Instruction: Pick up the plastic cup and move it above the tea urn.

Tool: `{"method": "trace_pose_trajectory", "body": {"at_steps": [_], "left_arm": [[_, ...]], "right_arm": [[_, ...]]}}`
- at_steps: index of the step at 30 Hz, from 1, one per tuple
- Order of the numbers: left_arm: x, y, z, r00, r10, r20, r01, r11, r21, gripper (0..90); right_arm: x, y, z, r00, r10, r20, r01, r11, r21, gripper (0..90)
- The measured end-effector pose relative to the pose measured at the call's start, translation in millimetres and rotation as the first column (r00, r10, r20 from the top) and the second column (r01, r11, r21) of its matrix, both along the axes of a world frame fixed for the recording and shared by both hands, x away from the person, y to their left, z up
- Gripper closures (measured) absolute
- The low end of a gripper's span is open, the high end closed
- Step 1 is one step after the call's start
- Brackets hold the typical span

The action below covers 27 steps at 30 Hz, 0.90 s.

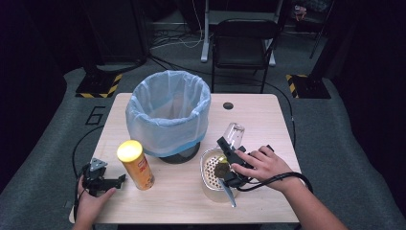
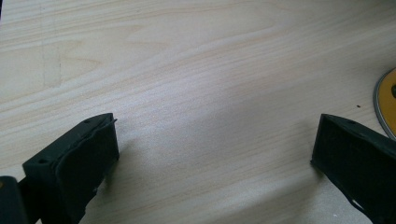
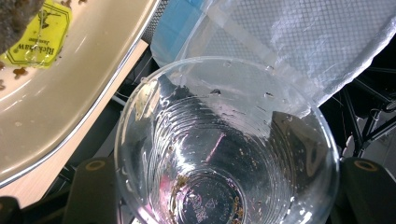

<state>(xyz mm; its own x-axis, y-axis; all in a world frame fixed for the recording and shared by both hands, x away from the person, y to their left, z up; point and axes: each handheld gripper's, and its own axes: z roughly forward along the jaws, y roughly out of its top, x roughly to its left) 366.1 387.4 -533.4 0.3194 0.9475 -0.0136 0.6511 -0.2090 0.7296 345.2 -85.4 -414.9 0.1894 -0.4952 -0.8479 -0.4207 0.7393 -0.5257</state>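
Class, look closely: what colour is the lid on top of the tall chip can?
Yellow. The chip can lid shows best in the high view.

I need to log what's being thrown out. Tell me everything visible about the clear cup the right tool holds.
The clear plastic cup is thin, see-through and ribbed around its lower wall, with droplets and brownish residue inside near the bottom. The right tool grips it between its jaws, lifted off the table, beside the bag-lined bin and above a bowl.
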Motion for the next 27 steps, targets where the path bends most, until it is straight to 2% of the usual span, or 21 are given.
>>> {"method": "trace_pose_trajectory", "body": {"at_steps": [5,10,11,15,16,17,18,21,22,23,24,27], "left_arm": [[0.0,0.0,0.0,1.0000,0.000,0.000,0.000,1.0000,0.000,0.1],[0.0,0.0,-0.1,1.0000,0.000,0.001,0.000,1.0000,0.000,0.1],[0.0,0.0,-0.1,1.0000,0.000,0.001,0.000,1.0000,0.000,0.1],[0.0,0.1,-0.1,1.0000,-0.001,0.001,0.001,1.0000,0.000,0.2],[0.0,0.1,-0.1,1.0000,-0.001,0.001,0.001,1.0000,0.000,0.2],[0.0,0.0,-0.1,1.0000,0.000,0.001,0.000,1.0000,-0.001,0.2],[0.0,0.0,0.0,1.0000,0.000,0.000,0.000,1.0000,0.000,0.2],[0.0,0.0,0.0,1.0000,0.000,0.000,0.000,1.0000,0.000,0.2],[0.0,0.1,-0.1,1.0000,-0.001,0.001,0.001,1.0000,0.000,0.1],[0.0,0.0,-0.1,1.0000,0.000,0.001,0.000,1.0000,0.000,0.1],[0.0,0.0,0.0,1.0000,0.000,0.000,0.000,1.0000,0.000,0.2],[0.0,0.0,0.0,1.0000,0.000,0.000,0.000,1.0000,0.000,0.2]], "right_arm": [[0.0,-0.2,0.3,1.0000,0.004,-0.005,-0.004,1.000,0.009,34.6],[-0.1,0.3,1.7,0.9995,0.011,-0.031,-0.010,1.000,0.013,34.3],[-1.1,-1.4,-0.4,0.9933,-0.033,-0.111,0.032,0.999,-0.017,34.4],[-1.5,-1.2,4.6,0.9878,-0.025,-0.153,0.024,1.000,-0.008,34.3],[-1.0,-1.0,6.8,0.9916,-0.012,-0.129,0.010,1.000,-0.015,34.2],[-0.9,-1.2,7.1,0.9870,-0.006,-0.161,0.011,1.000,0.026,34.1],[-1.0,-0.5,13.7,0.9896,-0.005,-0.144,0.005,1.000,0.002,34.0],[0.8,-0.7,20.3,0.9835,0.010,-0.180,-0.006,1.000,0.024,34.0],[1.8,-1.0,19.1,0.9758,0.024,-0.217,-0.008,0.997,0.076,33.9],[2.3,-2.1,19.5,0.9718,0.023,-0.235,0.002,0.994,0.105,33.9],[4.3,-2.6,19.9,0.9665,0.033,-0.254,-0.001,0.992,0.125,33.9],[6.3,-4.4,19.2,0.9614,0.028,-0.274,0.017,0.987,0.160,33.7]]}}
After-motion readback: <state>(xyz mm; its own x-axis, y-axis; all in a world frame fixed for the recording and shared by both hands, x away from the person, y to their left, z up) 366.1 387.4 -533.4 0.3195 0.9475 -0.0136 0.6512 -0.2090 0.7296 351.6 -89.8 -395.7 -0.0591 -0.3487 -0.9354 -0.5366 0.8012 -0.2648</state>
